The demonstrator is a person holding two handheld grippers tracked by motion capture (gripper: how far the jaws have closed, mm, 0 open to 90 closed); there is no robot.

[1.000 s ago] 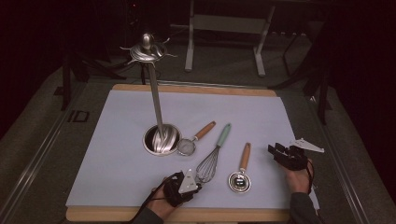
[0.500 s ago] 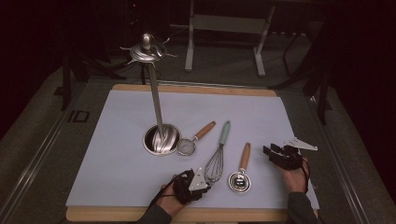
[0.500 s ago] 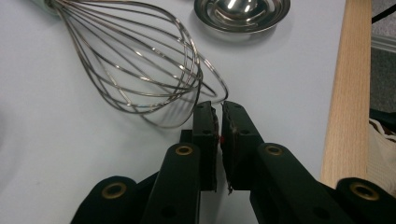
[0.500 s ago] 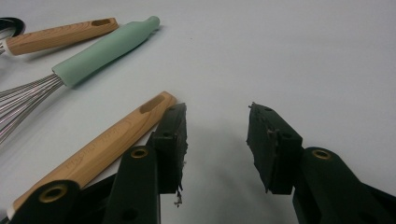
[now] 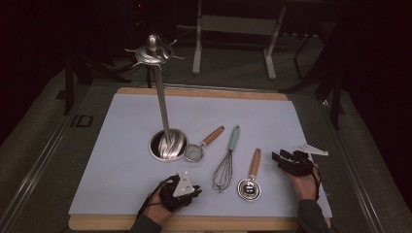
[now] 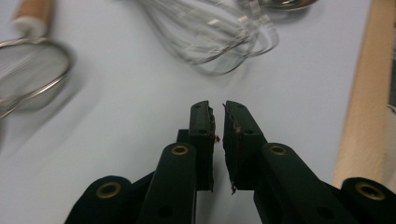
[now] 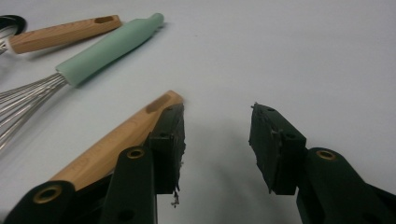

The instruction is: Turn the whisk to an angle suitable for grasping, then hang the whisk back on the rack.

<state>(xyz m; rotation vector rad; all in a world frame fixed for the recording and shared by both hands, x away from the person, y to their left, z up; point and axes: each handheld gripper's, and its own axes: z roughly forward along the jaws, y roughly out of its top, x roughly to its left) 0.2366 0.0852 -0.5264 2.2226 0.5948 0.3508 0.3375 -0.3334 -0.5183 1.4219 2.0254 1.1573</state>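
Whisk: a wire balloon whisk with a mint-green handle (image 5: pixel 226 162) lies flat on the pale blue mat (image 5: pixel 121 145), handle pointing away from the person, wires toward them; it sits between the two hands.
Left gripper: the left gripper (image 6: pixel 217 122) hovers low over the mat just short of the whisk's wire head (image 6: pixel 219 37); its jaws have just been opening, stand a narrow slit apart, and nothing is between them.
Right gripper: the right gripper (image 7: pixel 217 135) sits beside a wooden-handled round metal measuring spoon (image 5: pixel 250 177); its jaws have just been opening and stand released, with bare mat between them, the wooden handle (image 7: pixel 119 140) lying just outside one jaw.
Strainer: a small wire-mesh strainer with a wooden handle (image 5: pixel 201 145) lies to the left of the whisk, its bowl next to the stand's base.
Stand: a tall steel utensil stand with a round base and hooked top (image 5: pixel 163 116) is upright on the mat.
Board: a light wooden board (image 5: pixel 204 92) lies under the mat.
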